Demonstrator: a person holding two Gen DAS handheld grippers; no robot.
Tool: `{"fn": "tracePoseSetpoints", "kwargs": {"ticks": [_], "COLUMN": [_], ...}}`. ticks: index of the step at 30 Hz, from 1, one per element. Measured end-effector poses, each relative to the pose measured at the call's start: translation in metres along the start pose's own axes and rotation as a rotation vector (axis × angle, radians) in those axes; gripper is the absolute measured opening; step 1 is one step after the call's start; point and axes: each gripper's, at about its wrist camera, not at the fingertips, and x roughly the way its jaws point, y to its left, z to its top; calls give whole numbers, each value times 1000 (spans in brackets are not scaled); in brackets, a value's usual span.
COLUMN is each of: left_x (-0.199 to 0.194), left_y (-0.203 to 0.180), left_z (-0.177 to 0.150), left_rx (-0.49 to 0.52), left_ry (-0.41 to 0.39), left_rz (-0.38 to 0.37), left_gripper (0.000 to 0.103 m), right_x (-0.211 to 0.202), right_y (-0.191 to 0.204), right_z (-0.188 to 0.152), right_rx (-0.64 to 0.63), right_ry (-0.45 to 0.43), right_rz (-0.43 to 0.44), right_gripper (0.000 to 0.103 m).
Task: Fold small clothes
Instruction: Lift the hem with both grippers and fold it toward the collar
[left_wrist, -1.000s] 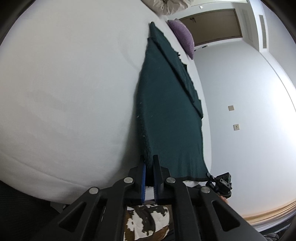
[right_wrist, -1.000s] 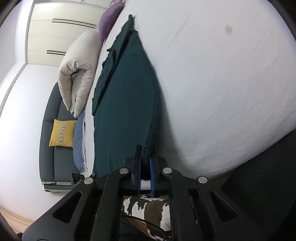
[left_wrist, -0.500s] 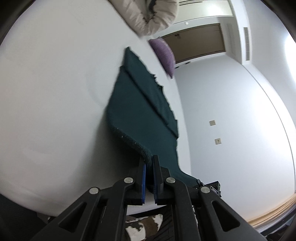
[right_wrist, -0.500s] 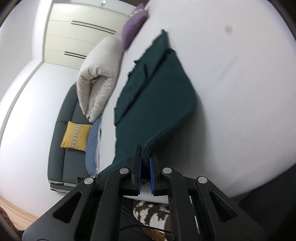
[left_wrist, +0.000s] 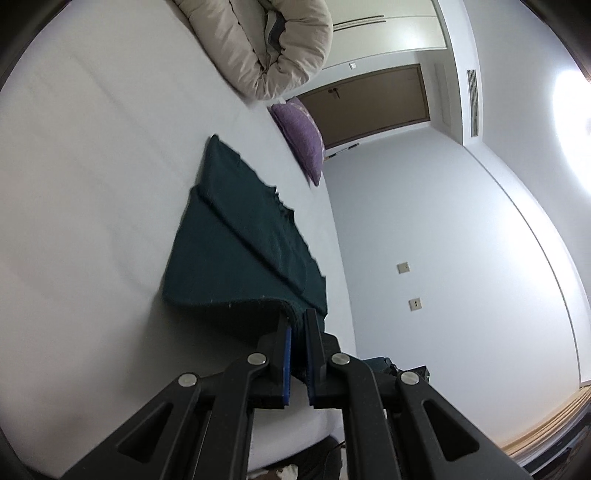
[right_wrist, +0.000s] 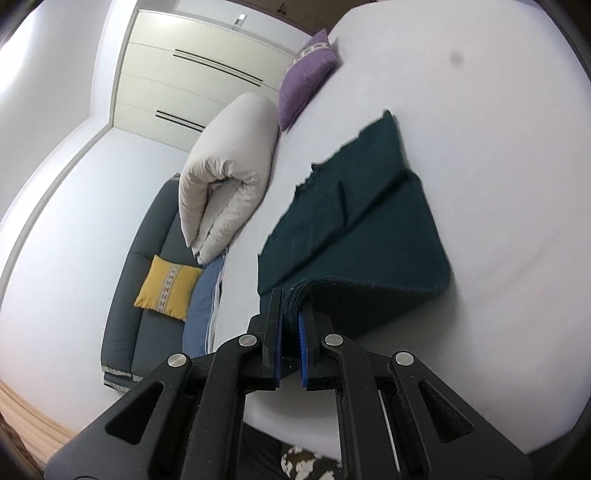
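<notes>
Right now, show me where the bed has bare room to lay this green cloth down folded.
Bare sheet borders the green cloth on the side away from the rolled duvet, and also the near bed edge. It is crowded toward the duvet and purple pillow. The left gripper and right gripper each pinch the cloth's lifted near edge.

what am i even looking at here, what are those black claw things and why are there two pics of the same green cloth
Each black claw is a hand-held gripper with a camera mounted behind its two fingers, so every picture looks forward along one tool. One view shows the left gripper, the other the right gripper. Both are shut on the near edge of a dark green garment, lifting it off a white bed. A rolled beige duvet and a purple pillow also lie on the bed.
</notes>
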Motion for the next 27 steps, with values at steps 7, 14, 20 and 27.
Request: {"fn": "tracePoseSetpoints", "kwargs": {"ticks": [7,14,20,27], "left_x": [31,65,100,139], "left_y": [-7,-6,-3,10], "left_z": [46,89,121,154], "left_rx": [8,14,28,18], "left_ry": [-33,-48,-40,-38], "left_rz": [9,37,80,118], "left_gripper": [7,7,7,7], "right_x": [33,77,124,179], "right_y": [10,-2,-18,-38], "right_z": [54,106,144,178], "right_rx": [-6,-3,0,25], "right_ry": [-39,-62,-59,-55], "right_rz": [-12,-70,-119,-154], "right_gripper": [6,6,6,6]}}
